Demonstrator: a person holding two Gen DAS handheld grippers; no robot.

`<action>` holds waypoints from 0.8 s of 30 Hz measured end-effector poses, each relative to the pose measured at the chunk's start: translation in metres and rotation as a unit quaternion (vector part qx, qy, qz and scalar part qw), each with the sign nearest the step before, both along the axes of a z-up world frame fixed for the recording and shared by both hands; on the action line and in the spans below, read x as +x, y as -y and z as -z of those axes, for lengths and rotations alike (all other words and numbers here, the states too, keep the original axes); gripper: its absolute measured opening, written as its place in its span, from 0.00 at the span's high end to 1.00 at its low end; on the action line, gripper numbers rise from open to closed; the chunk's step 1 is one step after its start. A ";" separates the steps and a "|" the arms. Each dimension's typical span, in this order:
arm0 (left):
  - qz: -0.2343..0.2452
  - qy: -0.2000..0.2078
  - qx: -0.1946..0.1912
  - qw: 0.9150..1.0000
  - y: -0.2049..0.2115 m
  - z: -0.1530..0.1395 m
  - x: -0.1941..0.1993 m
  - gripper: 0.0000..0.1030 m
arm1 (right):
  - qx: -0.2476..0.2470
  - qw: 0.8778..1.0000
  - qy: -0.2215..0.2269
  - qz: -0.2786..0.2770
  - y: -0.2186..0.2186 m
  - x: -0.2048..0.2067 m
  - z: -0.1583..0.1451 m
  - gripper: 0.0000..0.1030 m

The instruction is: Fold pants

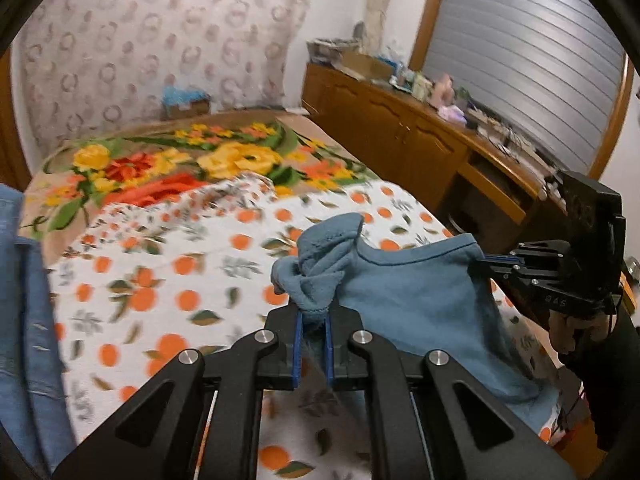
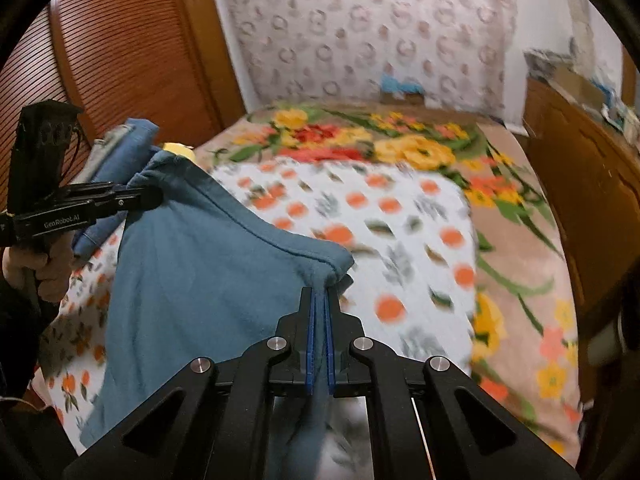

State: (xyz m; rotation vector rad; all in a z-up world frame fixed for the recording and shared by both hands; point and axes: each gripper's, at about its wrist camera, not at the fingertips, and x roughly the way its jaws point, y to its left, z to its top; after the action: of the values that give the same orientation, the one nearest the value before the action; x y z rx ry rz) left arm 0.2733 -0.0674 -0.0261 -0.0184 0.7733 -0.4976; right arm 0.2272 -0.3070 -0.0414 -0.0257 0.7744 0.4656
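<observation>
Currently mid-fold, I'd say: one pair of blue pants [image 1: 420,304] is held up off the bed [image 1: 168,280], stretched between both tongs, lower part hanging toward the orange-print sheet.

Left to right:
- Far left of the left wrist view: a strip of blue denim-like cloth [image 1: 24,288]. Can't tell what it is, not part of the grasp.
- Left tongs [image 1: 312,340]: pressed together, pinching a bunched corner of the pants. Fabric wads up above the blue pads.
- Between the tongs: top edge of the pants runs fairly taut, with a slight sag.
- Right tongs [image 2: 319,344]: pressed together, pinching the opposite corner, with cloth trailing down between the fingers.
- Right side of the room: one wooden cabinet [image 1: 400,132] along the wall, cluttered top, well apart from the work.

Counts: one pants, two tongs, both loaded. One bed, with two covers showing: orange-print sheet [image 2: 380,232] in front, floral blanket [image 2: 420,148] behind. One more folded blue piece [image 2: 120,148] sits at the bed's edge behind the left tongs in the right wrist view; it may be other clothing.

Next move, my read: lower the pants flat onto the sheet with both corners kept level and the edge taut, then bring one end over the other. Risk: the left's bunched grip may leave a crumpled corner unless smoothed.
</observation>
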 end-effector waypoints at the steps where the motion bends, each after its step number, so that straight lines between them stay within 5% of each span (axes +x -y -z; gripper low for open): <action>1: -0.005 0.003 -0.001 1.000 -0.004 -0.001 0.000 0.91 | 0.000 1.000 0.006 -0.005 -0.005 0.002 -0.004 0.96; 11: -0.072 0.000 0.028 0.997 -0.043 0.012 0.034 0.91 | -0.015 0.999 0.031 -0.041 -0.050 0.048 -0.005 0.96; 24: -0.080 -0.029 0.058 0.995 -0.033 0.041 0.058 0.88 | -0.031 0.999 -0.008 -0.011 -0.062 0.094 0.012 0.96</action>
State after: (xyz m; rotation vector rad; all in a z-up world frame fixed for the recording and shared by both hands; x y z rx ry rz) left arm 0.3310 -0.0348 -0.0666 0.0138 0.8488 -0.3008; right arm 0.3209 -0.2449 -0.0534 -0.0890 0.8044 0.4633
